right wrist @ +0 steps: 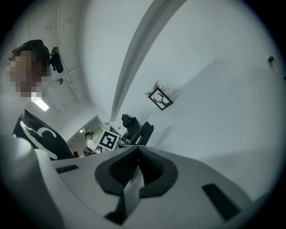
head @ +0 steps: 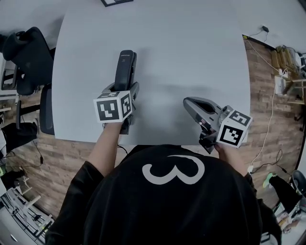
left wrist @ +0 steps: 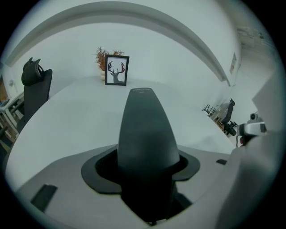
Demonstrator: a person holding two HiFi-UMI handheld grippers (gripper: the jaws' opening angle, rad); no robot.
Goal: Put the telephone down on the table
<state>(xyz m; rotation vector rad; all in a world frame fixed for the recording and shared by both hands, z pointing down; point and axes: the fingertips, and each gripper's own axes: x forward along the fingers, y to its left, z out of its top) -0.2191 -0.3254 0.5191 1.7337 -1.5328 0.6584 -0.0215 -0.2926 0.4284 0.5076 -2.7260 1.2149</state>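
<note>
The telephone (head: 126,64) is a long black handset, and my left gripper (head: 127,91) is shut on its near half. It points away from me over the white table (head: 191,48); whether it touches the top I cannot tell. In the left gripper view the telephone (left wrist: 147,129) fills the gap between the jaws of that gripper (left wrist: 147,167) and hides the fingertips. My right gripper (head: 190,102) hovers at the table's near right, turned on its side. Its jaws meet in the right gripper view (right wrist: 136,156) with nothing between them.
A framed deer picture (left wrist: 116,70) stands at the table's far edge (head: 116,2). A black office chair (head: 28,52) sits off the table's left side. Cables and a power strip (head: 279,85) lie on the wooden floor to the right. The table's near edge runs just in front of my body.
</note>
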